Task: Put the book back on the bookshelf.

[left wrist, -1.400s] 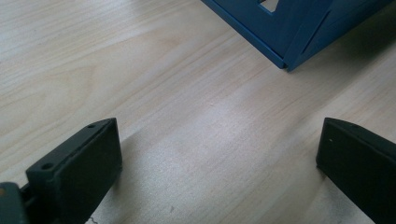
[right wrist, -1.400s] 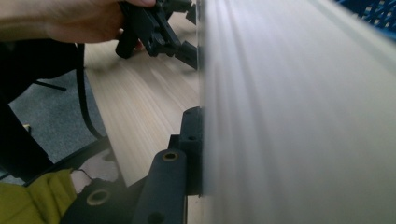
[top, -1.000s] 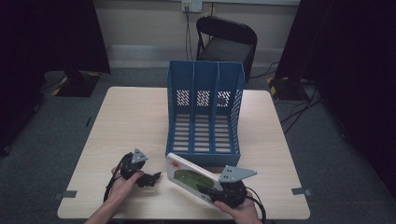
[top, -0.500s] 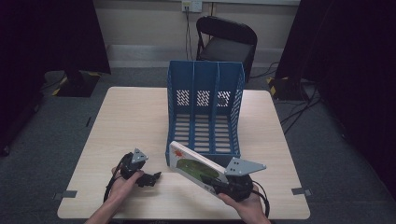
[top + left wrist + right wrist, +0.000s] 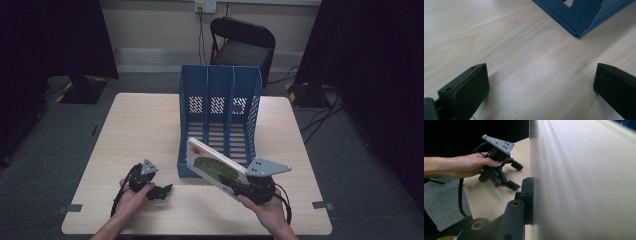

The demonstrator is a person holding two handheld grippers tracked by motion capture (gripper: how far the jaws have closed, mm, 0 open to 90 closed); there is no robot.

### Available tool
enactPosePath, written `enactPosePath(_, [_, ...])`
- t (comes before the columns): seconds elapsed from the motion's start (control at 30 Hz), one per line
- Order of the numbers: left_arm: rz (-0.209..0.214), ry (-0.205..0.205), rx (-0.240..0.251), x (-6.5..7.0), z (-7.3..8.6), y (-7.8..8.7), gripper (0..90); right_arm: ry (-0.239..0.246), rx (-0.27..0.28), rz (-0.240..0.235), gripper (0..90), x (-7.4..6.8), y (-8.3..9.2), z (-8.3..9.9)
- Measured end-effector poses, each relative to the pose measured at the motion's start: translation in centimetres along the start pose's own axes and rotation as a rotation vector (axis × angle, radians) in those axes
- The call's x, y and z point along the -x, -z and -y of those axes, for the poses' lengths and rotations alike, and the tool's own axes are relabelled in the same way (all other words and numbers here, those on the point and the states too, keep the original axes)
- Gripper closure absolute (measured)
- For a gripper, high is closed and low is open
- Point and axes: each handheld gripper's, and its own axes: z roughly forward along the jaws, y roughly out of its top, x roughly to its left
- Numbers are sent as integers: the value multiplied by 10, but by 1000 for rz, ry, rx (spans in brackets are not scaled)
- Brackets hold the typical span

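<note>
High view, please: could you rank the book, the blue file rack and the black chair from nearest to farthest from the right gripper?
1. Book: clamped in the right gripper, tilted.
2. Blue file rack: mid-table, just beyond the book.
3. Black chair: past the table's far edge.

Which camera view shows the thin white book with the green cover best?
The high view: the thin white book with the green cover shows whole, tilted. In the right gripper view it is a blurred white surface.

A black folding chair (image 5: 243, 46) stood behind the wooden table (image 5: 140, 125). Grey carpet (image 5: 65, 130) covered the floor. Dark curtains (image 5: 55, 40) flanked a pale wall (image 5: 150, 25).
</note>
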Motion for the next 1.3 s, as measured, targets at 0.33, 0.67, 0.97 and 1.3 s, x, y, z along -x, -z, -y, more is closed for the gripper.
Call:
enactPosePath(0.33, [-1,-4,-2,0,0,0,0,3,35,40,768,8,10,-15])
enactPosePath(0.67, [-1,-5,-3,0,0,0,0,-1,76,75,767,15,20,-28])
enactPosePath(0.97, [-2,-5,-3,0,0,0,0,-19,50,129,768,20,24,-23])
enactPosePath(1.3, [-1,-5,-3,0,0,0,0,-47,50,201,768,32,32,-18])
